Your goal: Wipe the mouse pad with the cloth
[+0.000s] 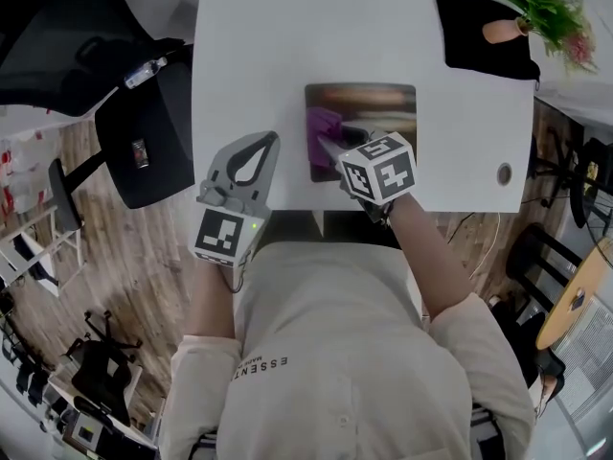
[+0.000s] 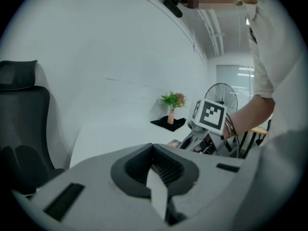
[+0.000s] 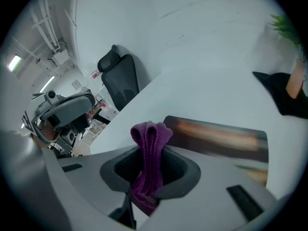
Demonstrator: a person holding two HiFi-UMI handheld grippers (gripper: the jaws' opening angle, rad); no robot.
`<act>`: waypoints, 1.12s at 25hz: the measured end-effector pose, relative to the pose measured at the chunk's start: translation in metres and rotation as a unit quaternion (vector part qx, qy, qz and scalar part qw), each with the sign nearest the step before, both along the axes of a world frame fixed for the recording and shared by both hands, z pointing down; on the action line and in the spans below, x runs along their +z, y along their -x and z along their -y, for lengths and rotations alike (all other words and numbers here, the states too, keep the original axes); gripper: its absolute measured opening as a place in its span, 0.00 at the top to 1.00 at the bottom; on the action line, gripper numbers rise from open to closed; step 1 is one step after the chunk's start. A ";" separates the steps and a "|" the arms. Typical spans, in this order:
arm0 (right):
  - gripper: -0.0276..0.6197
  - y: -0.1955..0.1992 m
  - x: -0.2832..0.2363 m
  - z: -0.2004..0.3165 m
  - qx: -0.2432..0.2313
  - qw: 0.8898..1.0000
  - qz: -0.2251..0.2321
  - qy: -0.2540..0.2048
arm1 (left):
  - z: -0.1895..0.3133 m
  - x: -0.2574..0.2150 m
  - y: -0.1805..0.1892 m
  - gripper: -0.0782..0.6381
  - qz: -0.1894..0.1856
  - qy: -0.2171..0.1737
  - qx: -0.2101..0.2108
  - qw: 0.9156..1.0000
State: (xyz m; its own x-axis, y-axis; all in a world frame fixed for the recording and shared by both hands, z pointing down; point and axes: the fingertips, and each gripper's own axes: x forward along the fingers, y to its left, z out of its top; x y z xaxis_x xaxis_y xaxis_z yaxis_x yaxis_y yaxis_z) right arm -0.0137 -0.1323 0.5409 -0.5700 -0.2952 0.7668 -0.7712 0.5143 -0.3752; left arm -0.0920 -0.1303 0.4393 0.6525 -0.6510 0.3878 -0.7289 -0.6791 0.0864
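The mouse pad (image 1: 369,113), dark with a brownish picture, lies near the front edge of the white table (image 1: 278,46). My right gripper (image 1: 328,148) is shut on a purple cloth (image 1: 322,126), which rests on the pad's left part. In the right gripper view the cloth (image 3: 148,150) stands bunched between the jaws of the right gripper (image 3: 149,174), with the pad (image 3: 216,136) just beyond. My left gripper (image 1: 265,146) hovers over the table left of the pad, shut with nothing in it. Only bare table shows ahead of the left gripper (image 2: 156,170) in its own view.
A black mat (image 1: 479,36) with a small vase and green plant (image 1: 546,8) lies at the table's back right. A black office chair (image 1: 144,132) stands left of the table. A cable hole (image 1: 504,173) is near the front right edge.
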 end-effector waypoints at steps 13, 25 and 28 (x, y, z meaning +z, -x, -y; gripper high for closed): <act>0.80 -0.002 0.020 -0.001 -0.006 0.999 -0.033 0.012 | 0.005 -0.003 -0.004 0.89 0.003 -0.023 0.029 0.999; 0.80 -0.057 0.020 0.001 -0.007 1.000 -0.020 0.015 | 0.002 -0.004 -0.052 0.89 0.017 -0.025 0.027 0.999; 0.80 -0.076 0.020 0.000 -0.007 1.000 -0.019 0.014 | 0.000 -0.005 -0.069 0.89 0.019 -0.026 0.026 0.999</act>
